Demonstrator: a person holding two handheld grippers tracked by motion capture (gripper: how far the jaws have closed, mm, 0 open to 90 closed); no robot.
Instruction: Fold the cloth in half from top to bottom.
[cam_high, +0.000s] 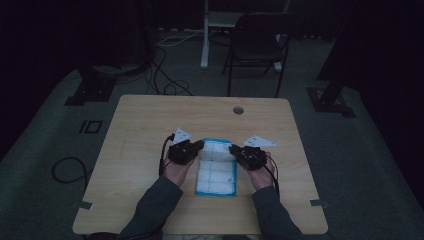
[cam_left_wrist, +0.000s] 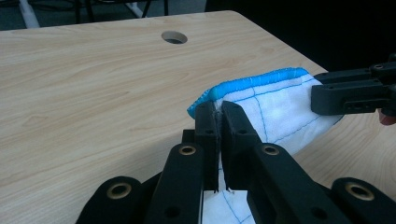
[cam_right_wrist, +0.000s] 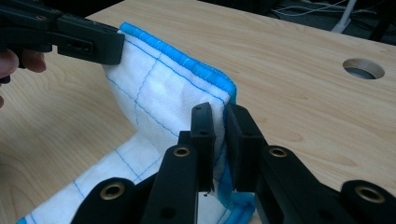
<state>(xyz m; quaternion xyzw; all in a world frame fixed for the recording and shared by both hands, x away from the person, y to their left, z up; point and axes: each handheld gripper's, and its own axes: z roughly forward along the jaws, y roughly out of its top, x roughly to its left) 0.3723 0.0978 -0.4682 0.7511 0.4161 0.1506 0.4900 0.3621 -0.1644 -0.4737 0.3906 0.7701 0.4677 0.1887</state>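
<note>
My left gripper (cam_high: 202, 144) is clamped on the far left corner of the white cloth (cam_high: 216, 167), jaws pinching the blue-hemmed edge. The cloth lies mid-table (cam_high: 145, 125), its far end raised off the wood and stretched between my two grippers, its near end flat on the surface. My right gripper (cam_high: 232, 148) pinches the far right corner likewise, jaws pressed together on the fabric.

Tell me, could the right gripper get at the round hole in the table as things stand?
Probably not yet: the right gripper is shut on the cloth, as is the left gripper. The hole lies beyond over bare table.
</note>
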